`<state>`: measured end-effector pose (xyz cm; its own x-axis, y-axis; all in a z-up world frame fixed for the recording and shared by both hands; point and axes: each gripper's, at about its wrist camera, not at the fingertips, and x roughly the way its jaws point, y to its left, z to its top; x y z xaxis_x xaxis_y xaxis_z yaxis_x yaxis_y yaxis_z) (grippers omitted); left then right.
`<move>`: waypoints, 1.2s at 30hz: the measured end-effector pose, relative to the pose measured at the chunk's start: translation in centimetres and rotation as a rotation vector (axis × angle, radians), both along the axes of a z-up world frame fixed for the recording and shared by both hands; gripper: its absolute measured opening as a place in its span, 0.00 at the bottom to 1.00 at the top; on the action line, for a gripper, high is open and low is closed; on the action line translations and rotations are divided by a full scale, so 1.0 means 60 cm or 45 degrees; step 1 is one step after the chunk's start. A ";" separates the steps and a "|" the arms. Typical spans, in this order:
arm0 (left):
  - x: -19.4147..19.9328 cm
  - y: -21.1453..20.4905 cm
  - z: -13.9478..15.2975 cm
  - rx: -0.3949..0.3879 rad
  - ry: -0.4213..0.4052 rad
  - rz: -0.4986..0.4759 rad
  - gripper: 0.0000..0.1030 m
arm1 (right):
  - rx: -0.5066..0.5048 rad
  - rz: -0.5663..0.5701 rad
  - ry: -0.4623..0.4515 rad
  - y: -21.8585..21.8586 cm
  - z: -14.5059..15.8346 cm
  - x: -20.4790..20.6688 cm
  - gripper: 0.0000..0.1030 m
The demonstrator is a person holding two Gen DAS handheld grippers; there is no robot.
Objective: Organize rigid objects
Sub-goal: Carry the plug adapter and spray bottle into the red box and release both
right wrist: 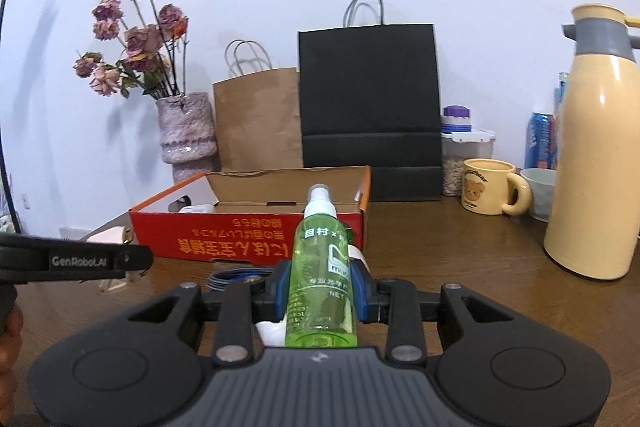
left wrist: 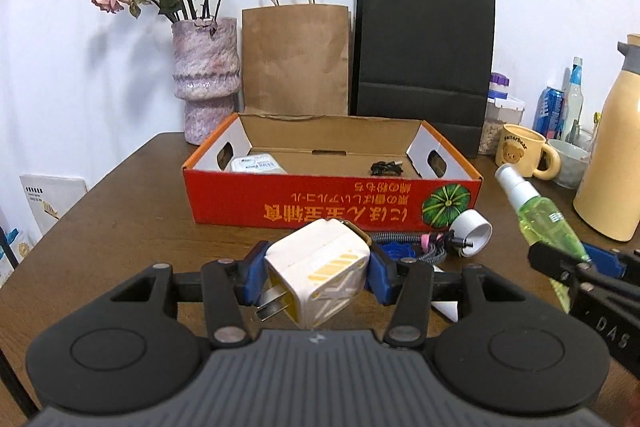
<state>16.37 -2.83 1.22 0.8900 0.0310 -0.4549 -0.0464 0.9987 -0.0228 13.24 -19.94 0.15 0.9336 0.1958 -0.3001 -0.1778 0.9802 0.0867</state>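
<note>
My left gripper [left wrist: 316, 277] is shut on a white plug adapter [left wrist: 320, 267] with two metal prongs, held above the table in front of the red cardboard box [left wrist: 320, 203]. My right gripper [right wrist: 322, 289] is shut on a green spray bottle [right wrist: 322, 267] with a white nozzle that points at the box [right wrist: 248, 239]; the bottle also shows in the left wrist view [left wrist: 536, 211]. In the box lie a white device [left wrist: 258, 165] at the left and a black cable [left wrist: 386, 169] at the right.
A white tape roll [left wrist: 474, 231] and a coiled blue-grey cable [left wrist: 408, 247] lie in front of the box. A vase of dried roses [left wrist: 206, 79], a brown bag [left wrist: 294, 59] and a black bag [left wrist: 424, 55] stand behind. A bear mug [right wrist: 490, 191], bowl [right wrist: 540, 191] and cream thermos [right wrist: 596, 155] stand at right.
</note>
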 end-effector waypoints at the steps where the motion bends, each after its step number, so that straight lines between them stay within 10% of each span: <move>1: 0.002 0.002 0.003 -0.002 -0.003 0.003 0.50 | -0.002 0.005 0.001 0.003 0.002 0.002 0.29; 36: 0.164 0.057 0.052 -0.093 -0.066 0.136 0.50 | -0.025 0.058 -0.025 0.093 0.054 0.194 0.29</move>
<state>26.23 0.57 4.34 0.9059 0.0952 -0.4127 -0.1491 0.9837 -0.1004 24.89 -14.34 3.38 0.9294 0.2328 -0.2863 -0.2240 0.9725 0.0637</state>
